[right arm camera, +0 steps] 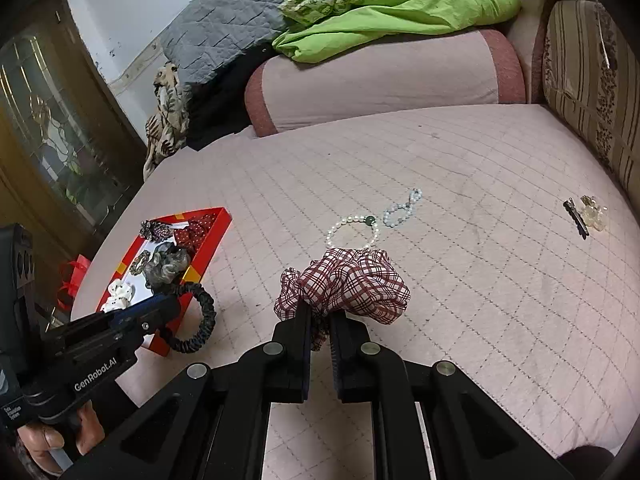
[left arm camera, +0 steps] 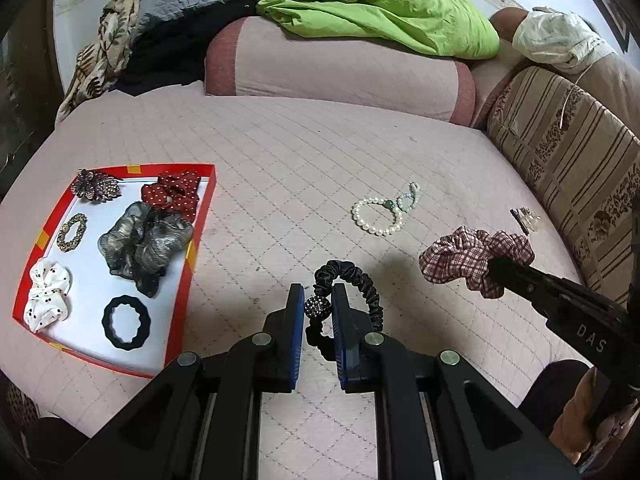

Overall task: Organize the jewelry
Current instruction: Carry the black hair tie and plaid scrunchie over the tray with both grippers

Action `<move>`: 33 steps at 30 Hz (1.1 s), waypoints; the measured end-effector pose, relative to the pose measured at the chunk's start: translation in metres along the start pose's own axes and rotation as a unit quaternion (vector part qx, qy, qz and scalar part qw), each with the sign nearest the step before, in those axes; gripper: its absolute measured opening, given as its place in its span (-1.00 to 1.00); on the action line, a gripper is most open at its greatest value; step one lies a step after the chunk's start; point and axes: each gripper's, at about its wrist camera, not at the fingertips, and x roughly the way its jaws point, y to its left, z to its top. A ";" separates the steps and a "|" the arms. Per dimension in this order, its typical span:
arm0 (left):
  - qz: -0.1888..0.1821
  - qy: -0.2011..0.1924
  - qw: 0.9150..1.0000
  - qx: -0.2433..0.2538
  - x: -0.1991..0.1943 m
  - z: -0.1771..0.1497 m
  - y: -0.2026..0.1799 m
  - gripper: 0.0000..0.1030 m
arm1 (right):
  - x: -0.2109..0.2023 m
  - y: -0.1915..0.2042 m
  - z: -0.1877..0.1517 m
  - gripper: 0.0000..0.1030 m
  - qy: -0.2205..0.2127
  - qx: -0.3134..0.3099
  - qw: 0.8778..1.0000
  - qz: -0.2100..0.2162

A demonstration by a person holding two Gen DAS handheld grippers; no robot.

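While both claws are loaded at once, the main risk is a snag or drop on the way to the red-rimmed shallow cardboard tray (left arm camera: 202,216) at nine o'clock in the left wrist view. The left claw (left arm camera: 316,304) is clamped on the black ruched satin hair tie with a beaded ball (left arm camera: 362,286), gripped close to the bead, so the loose loop hangs free and could catch the tray wall or slip out if the hold is only on the bead. The right claw (right arm camera: 320,320) is pressed together on the red-and-white plaid fabric scrunchie (right arm camera: 352,284); only a small fold is pinched, so it may pull loose. The tray already looks crowded, and a careless release could land outside it. A white pearl bead bracelet (left arm camera: 376,216) and a small pale bead loop (left arm camera: 410,198) lie at twelve o'clock on the pink quilted bed cover (left arm camera: 280,160), with hair clips (right arm camera: 584,214) toward two o'clock. Pillows and a green blanket (right arm camera: 400,4) sit behind.
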 end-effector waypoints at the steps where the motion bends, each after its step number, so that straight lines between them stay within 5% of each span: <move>1: 0.002 -0.001 1.000 0.000 0.000 0.000 0.001 -0.75 | 0.000 0.002 -0.001 -0.82 0.000 -0.002 1.000 0.001; 10: 0.021 -0.009 1.000 -0.004 -0.005 0.002 0.013 -0.75 | 0.009 0.016 -0.005 -0.82 0.014 -0.022 1.000 -0.005; 22: 0.030 -0.014 0.999 -0.017 -0.007 0.006 0.030 -0.75 | 0.024 0.027 -0.010 -0.82 0.036 -0.045 0.996 -0.071; 33: 0.053 -0.018 0.997 -0.044 -0.009 0.012 0.063 -0.75 | 0.026 0.065 0.002 -0.82 0.025 -0.094 0.993 -0.069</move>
